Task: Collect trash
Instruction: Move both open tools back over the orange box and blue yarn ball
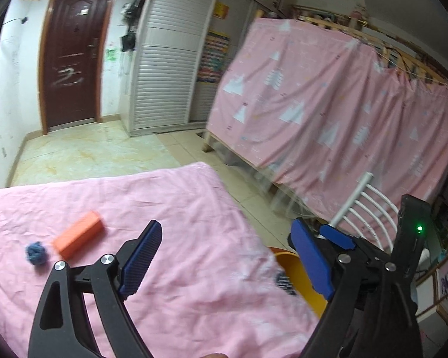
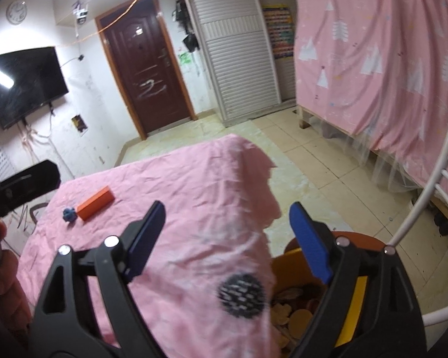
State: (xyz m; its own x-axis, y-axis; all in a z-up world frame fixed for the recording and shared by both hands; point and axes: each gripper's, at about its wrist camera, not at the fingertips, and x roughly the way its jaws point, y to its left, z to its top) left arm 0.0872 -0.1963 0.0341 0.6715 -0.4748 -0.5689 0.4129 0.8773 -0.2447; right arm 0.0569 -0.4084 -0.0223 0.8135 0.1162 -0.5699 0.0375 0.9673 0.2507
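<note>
Both grippers, left gripper (image 1: 224, 256) and right gripper (image 2: 227, 238), stand wide open and hold nothing. Orange bin (image 2: 289, 256), near right beside the table, already contains scraps. Orange block (image 2: 95, 202) and blue wad (image 2: 69, 214) remain uncollected, far left on the pink cloth (image 2: 194, 185).

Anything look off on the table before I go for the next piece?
Nothing spilled or damaged. An orange block and a blue crumpled wad lie on the wrinkled pink cloth, touching or nearly so; both look intact.

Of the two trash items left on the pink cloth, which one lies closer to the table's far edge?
The orange block: long, boxy and lying flat. The blue crumpled ball sits just beside its near end.
</note>
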